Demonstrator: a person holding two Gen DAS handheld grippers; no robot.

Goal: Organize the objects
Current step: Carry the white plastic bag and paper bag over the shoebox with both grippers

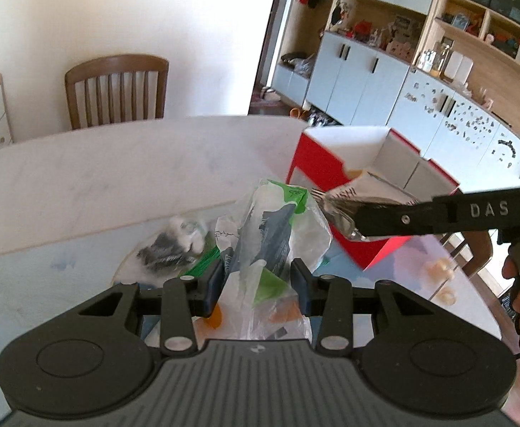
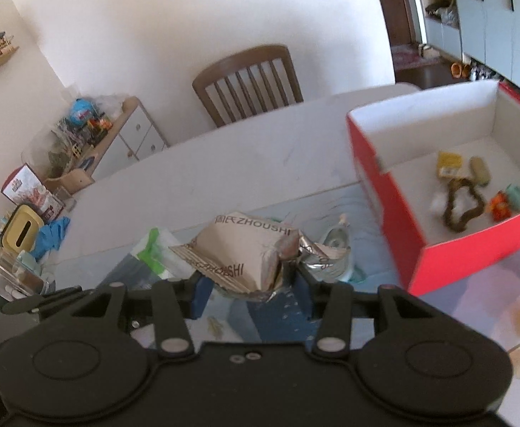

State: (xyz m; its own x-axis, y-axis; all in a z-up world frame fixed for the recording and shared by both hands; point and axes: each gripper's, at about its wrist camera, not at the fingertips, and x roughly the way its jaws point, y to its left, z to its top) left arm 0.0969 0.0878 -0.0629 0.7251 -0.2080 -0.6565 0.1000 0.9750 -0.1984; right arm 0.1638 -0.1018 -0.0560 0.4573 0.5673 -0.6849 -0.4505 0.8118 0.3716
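Note:
My left gripper (image 1: 258,284) is shut on a clear plastic bag with green and grey print (image 1: 274,235) and holds it above the table. My right gripper (image 2: 251,291) is shut on a beige foil-lined snack packet marked ZHOUSHI (image 2: 249,252); in the left wrist view the packet (image 1: 348,206) hangs near the red box. The red cardboard box (image 2: 388,192) stands open to the right, with a brown bead loop (image 2: 461,206), a yellow tag and small toys inside. The box also shows in the left wrist view (image 1: 316,163).
A crumpled grey and white wrapper (image 1: 174,245) lies on the blue patterned mat. A wooden chair (image 1: 115,89) stands behind the white table (image 1: 117,174). A cluttered sideboard (image 2: 92,142) is at the left and cabinets (image 1: 366,71) at the right.

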